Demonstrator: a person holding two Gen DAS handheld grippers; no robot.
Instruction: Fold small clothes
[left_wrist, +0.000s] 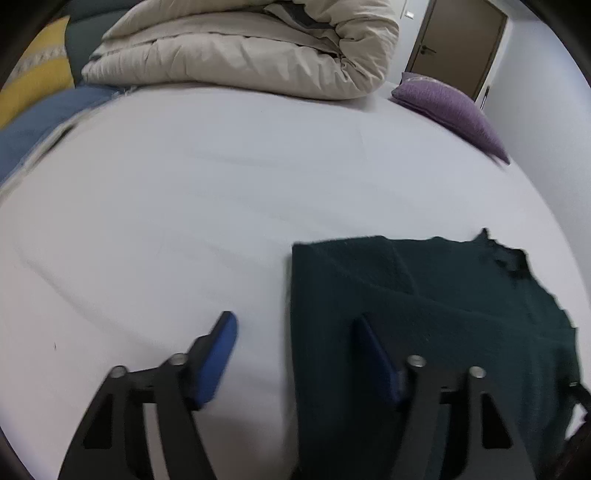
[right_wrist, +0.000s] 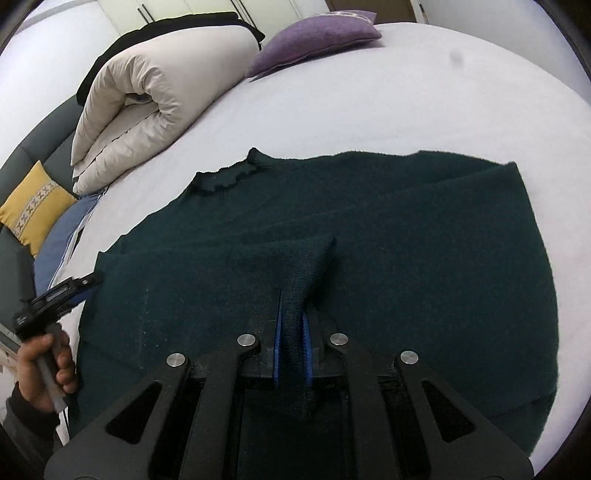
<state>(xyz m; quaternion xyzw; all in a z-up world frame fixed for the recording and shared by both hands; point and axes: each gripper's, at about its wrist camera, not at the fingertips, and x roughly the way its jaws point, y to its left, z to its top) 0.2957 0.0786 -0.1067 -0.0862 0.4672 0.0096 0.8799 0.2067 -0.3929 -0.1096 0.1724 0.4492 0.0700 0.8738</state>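
right claw (right_wrist: 291, 328): clamped on sweater cuff, low centre of frame
left claw (left_wrist: 295, 354): open, astride sweater's left edge, holding nothing
sweater (right_wrist: 369, 258): dark green, flat on bed (right_wrist: 443, 92), mid-frame
risk: thin pinch slips if cuff is dragged; left claw may grab one layer only, skewing the fold

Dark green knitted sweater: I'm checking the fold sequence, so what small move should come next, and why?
Probably close the left gripper on the dark green knitted sweater edge. Its jaws stand open astride that edge on the white bedsheet, while the right gripper already pinches a fold.
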